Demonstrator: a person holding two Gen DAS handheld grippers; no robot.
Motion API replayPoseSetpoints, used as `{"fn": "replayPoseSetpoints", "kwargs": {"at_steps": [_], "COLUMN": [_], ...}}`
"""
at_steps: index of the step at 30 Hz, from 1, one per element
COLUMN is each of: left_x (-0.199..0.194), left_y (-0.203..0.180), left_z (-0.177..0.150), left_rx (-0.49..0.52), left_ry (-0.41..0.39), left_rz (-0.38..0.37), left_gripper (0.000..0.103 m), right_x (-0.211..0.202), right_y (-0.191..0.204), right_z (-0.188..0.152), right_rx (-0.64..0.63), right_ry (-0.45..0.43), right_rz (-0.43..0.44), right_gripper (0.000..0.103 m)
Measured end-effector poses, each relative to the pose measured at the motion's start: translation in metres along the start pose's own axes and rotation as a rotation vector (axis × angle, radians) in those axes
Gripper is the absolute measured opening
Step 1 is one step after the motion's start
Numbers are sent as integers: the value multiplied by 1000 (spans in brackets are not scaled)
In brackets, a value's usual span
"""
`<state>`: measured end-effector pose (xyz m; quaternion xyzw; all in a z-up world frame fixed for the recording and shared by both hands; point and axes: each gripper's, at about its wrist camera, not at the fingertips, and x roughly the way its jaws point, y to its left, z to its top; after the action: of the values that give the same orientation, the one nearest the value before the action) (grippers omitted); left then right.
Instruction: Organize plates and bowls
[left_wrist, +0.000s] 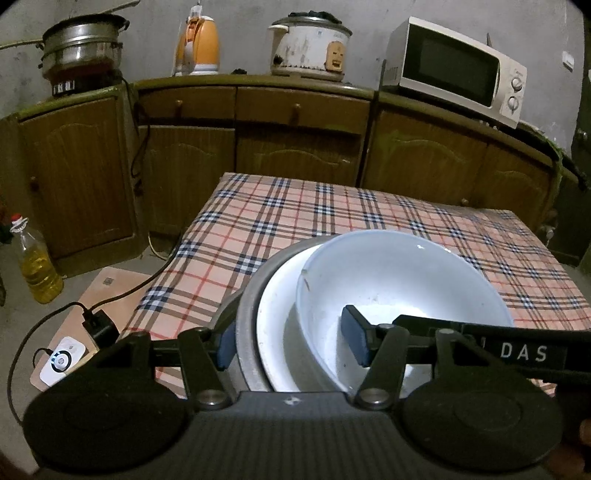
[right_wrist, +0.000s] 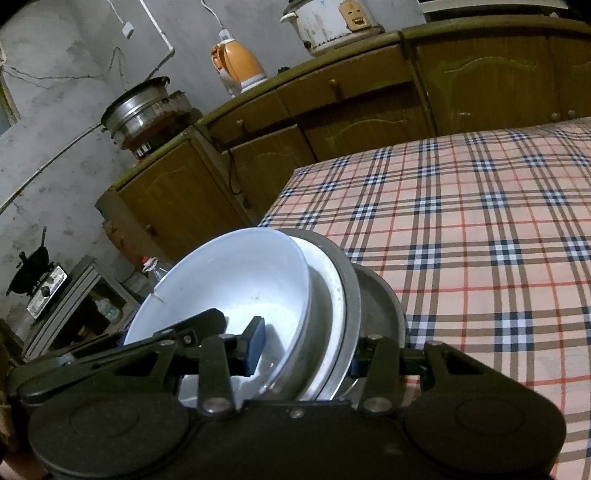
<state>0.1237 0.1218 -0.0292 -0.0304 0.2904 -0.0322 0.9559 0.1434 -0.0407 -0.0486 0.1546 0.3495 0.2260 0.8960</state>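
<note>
1. Left wrist view, stack: a white bowl (left_wrist: 402, 288) sits nested in a white plate (left_wrist: 279, 321), which lies in a grey metal dish (left_wrist: 245, 314). The stack is at the near edge of the table (left_wrist: 332, 214), over the plaid cloth, close under the camera.
2. Left wrist view, left gripper (left_wrist: 291, 341): I read it as clamped on the stacked rims. One blue pad is outside the metal dish, the other inside the bowl wall. The black arm crossing from the right, marked "DAS", is the right gripper, reaching into the same bowl.
3. Left wrist view, surroundings: microwave (left_wrist: 456, 68), rice cooker (left_wrist: 310, 46) and orange kettle (left_wrist: 197, 46) on the cabinet top; oil bottle (left_wrist: 35, 266) on the floor.
4. Right wrist view, stack: the same bowl (right_wrist: 229, 280), plate (right_wrist: 325, 295) and metal dish (right_wrist: 351, 291) appear tilted, with a second metal piece (right_wrist: 380, 306) behind. I cannot tell whether the stack rests on the table or is lifted.
5. Right wrist view, right gripper (right_wrist: 306, 349): pinching the rims from the opposite side, one pad inside the bowl, the other hidden behind the metal pieces.
6. Handling, my judgement: ceramic is stiff, smooth, chippable, and the stack is fairly heavy. Glazed rims may slip between pads, so I would hold at the rims on both sides, keep it level and set down gently.
</note>
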Motion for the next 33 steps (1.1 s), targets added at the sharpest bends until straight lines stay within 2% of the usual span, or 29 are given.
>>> {"fn": "replayPoseSetpoints", "kwargs": {"at_steps": [20, 33], "left_x": [39, 70], "left_y": [13, 21], "left_z": [-12, -24], "left_rx": [5, -3], "left_ry": [6, 60], "left_rz": [-25, -34], "left_gripper": [59, 59], "right_x": [42, 74], "right_y": [-14, -29], "right_z": [-10, -22], "right_rx": [14, 47], "right_ry": [2, 47], "right_rz": [-32, -47], "right_gripper": [52, 52]}}
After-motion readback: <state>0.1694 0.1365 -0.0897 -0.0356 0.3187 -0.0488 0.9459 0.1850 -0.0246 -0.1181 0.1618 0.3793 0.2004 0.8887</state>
